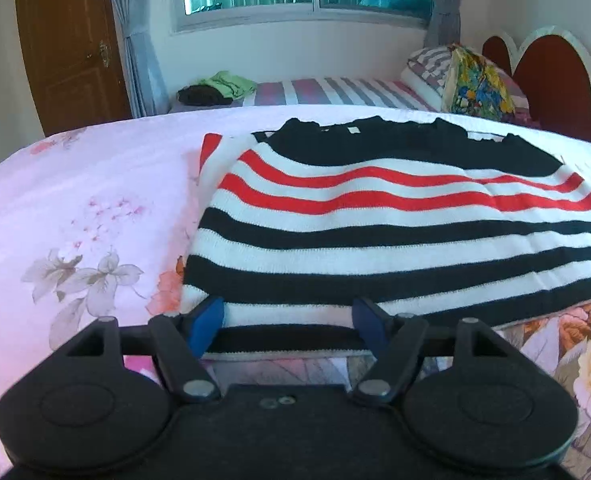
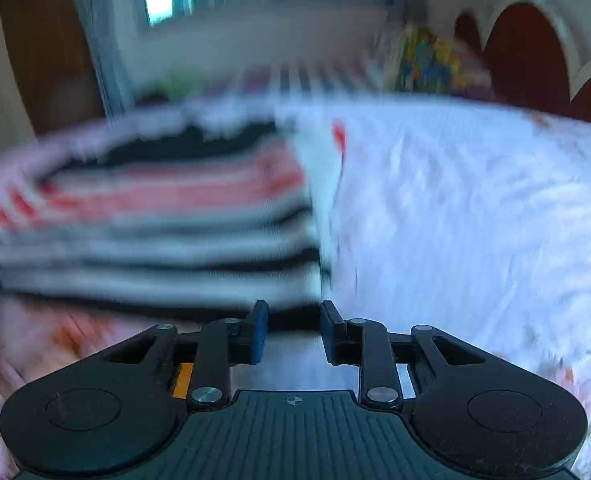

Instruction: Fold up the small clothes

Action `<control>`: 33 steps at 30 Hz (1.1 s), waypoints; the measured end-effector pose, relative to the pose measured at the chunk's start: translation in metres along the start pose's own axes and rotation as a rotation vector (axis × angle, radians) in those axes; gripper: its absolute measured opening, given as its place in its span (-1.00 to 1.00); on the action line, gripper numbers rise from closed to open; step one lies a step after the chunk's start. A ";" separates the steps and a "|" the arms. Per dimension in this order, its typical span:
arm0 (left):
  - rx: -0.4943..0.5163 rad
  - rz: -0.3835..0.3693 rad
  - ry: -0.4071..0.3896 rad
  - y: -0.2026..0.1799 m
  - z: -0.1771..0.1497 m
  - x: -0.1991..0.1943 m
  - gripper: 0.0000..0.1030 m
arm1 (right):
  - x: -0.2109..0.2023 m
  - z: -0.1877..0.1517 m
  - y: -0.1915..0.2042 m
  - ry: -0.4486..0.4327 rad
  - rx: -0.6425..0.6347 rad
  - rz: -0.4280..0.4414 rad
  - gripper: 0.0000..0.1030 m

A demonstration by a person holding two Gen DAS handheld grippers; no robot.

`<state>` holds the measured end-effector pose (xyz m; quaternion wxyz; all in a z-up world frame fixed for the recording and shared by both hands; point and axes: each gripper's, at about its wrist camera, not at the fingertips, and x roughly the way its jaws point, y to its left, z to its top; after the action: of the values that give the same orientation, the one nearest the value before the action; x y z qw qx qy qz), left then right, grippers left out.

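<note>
Your two tools sit at the near edge of a striped sweater on the bed.

Your left tool point(image 1: 288, 326) is spread wide, and the near hem of the striped sweater point(image 1: 395, 232) lies between its blue fingertips point(image 1: 205, 326). The sweater lies flat just ahead of that tool on the flowery bed cover point(image 1: 75, 220), with its black top part far from you. Your right tool point(image 2: 293, 330) is partly spread with nothing pinched. That picture is very blurry. The sweater point(image 2: 155, 224) is ahead and to the left of this tool, and its near right corner is just past the fingertips. White cover point(image 2: 475, 220) is ahead on the right.
</note>
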<state>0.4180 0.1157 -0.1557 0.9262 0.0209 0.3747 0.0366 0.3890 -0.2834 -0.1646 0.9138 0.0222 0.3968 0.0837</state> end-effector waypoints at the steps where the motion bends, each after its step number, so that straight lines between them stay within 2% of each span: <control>1: 0.007 0.004 0.005 -0.001 0.001 0.000 0.40 | -0.001 0.003 -0.002 0.010 0.024 0.005 -0.44; 5: 0.018 0.020 0.012 -0.003 0.005 -0.012 0.36 | -0.026 0.005 -0.007 -0.076 0.075 0.005 -0.44; 11: 0.017 0.032 0.001 -0.001 -0.002 -0.034 0.36 | -0.046 -0.001 0.009 -0.069 0.037 0.053 -0.44; 14: -0.019 0.013 -0.006 0.005 -0.005 -0.043 0.32 | -0.054 -0.001 0.018 -0.081 0.036 0.077 -0.44; 16: -0.138 -0.063 0.011 0.016 -0.009 -0.045 0.25 | -0.057 0.001 0.023 -0.088 0.045 0.096 -0.44; 17: -0.248 -0.136 0.030 0.025 -0.014 -0.043 0.07 | -0.058 0.003 0.024 -0.093 0.050 0.105 -0.44; 18: -0.383 -0.221 0.049 0.035 -0.022 -0.039 -0.02 | -0.058 0.004 0.026 -0.099 0.053 0.112 -0.44; 20: -0.642 -0.332 0.045 0.054 -0.041 -0.029 -0.04 | -0.059 0.009 0.030 -0.105 0.056 0.130 -0.44; 22: -0.813 -0.377 0.012 0.068 -0.054 -0.021 -0.04 | -0.058 0.014 0.033 -0.107 0.062 0.153 -0.44; 23: -0.869 -0.387 0.000 0.073 -0.056 -0.017 -0.04 | -0.057 0.017 0.034 -0.112 0.069 0.167 -0.44; 24: -0.904 -0.388 -0.011 0.076 -0.057 -0.012 -0.05 | -0.056 0.021 0.034 -0.113 0.080 0.183 -0.44; 28: -0.933 -0.386 -0.039 0.081 -0.045 0.008 -0.06 | -0.045 0.034 0.036 -0.111 0.128 0.221 -0.44; 33: -0.973 -0.381 -0.062 0.084 -0.034 0.033 -0.28 | -0.025 0.046 0.041 -0.103 0.142 0.256 -0.44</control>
<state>0.4137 0.2028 -0.1970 0.8295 -0.4794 0.2841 0.0366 0.4002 -0.2465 -0.1107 0.9111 0.1412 0.3480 0.1699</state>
